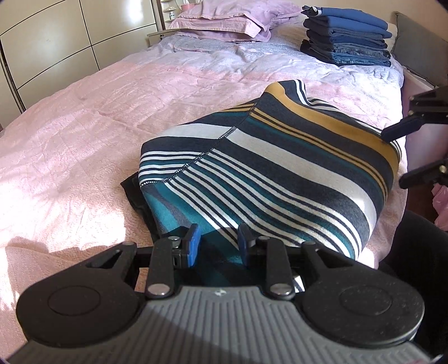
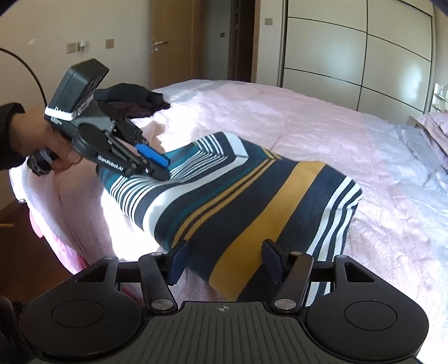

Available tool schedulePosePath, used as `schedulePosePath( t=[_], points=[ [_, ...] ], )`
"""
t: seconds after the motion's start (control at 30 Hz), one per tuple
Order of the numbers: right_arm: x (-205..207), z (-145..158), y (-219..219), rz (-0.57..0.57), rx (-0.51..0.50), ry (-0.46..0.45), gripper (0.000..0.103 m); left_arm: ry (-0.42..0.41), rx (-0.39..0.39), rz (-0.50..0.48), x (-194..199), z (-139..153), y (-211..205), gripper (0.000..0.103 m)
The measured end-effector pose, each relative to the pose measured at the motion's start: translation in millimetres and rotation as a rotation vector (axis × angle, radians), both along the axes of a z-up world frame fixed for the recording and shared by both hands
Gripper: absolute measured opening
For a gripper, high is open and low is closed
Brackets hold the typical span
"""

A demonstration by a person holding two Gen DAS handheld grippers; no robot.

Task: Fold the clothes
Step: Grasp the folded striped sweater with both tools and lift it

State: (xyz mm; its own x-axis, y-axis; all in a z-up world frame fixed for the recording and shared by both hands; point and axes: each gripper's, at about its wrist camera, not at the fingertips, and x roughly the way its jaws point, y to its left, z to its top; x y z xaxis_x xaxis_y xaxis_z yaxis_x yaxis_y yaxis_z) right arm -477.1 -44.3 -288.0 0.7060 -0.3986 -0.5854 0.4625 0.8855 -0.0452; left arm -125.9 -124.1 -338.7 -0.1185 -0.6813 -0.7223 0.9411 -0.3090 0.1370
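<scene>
A striped garment (image 1: pixel 280 173), navy, white, teal and mustard, lies folded on the pink bedspread (image 1: pixel 84 134). My left gripper (image 1: pixel 218 240) is open at its near teal end, fingers just above the cloth, holding nothing. It also shows in the right wrist view (image 2: pixel 161 166), resting at the garment's far end. My right gripper (image 2: pixel 224 261) is open over the mustard-striped edge of the garment (image 2: pixel 252 207), fingers apart on either side of the fabric. Its fingers (image 1: pixel 403 130) show at the right edge of the left wrist view.
A stack of folded blue clothes (image 1: pixel 347 36) sits at the head of the bed beside lilac pillows (image 1: pixel 224 22). A dark garment (image 2: pixel 134 100) lies at the bed's far corner. Wardrobe doors (image 2: pixel 350 50) line the wall. The bed edge (image 2: pixel 56 218) drops to the floor.
</scene>
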Motion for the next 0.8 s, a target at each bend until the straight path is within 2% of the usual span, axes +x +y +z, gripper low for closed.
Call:
schedulePosePath(
  t=[0.13,0.33,0.5,0.57,0.6,0.63,0.77,0.8],
  points=[
    [10,0,22,0.086,-0.149,0.096,0.061,-0.005,0.000,0.000,0,0,0,0.024],
    [34,-30,33,0.133,-0.327,0.284,0.061,-0.008,-0.001,-0.005,-1,1,0,0.024],
    [56,-56,43,0.202,-0.531,0.473,0.061,-0.066,-0.044,-0.049,-3,8,8,0.033],
    [59,-58,39,0.206,-0.543,0.482,0.061,-0.100,-0.070,-0.076,-5,12,14,0.037],
    [57,-53,34,0.193,-0.515,0.459,0.061,-0.120,-0.097,-0.108,-7,17,21,0.042],
    [55,-49,30,0.181,-0.487,0.436,0.057,-0.141,-0.124,-0.142,-10,23,28,0.046],
    [50,-26,11,0.133,-0.365,0.349,0.049,-0.195,-0.235,-0.317,-31,44,62,0.074],
    [49,-21,6,0.123,-0.337,0.329,0.049,-0.203,-0.246,-0.380,-39,46,68,0.078]
  ],
)
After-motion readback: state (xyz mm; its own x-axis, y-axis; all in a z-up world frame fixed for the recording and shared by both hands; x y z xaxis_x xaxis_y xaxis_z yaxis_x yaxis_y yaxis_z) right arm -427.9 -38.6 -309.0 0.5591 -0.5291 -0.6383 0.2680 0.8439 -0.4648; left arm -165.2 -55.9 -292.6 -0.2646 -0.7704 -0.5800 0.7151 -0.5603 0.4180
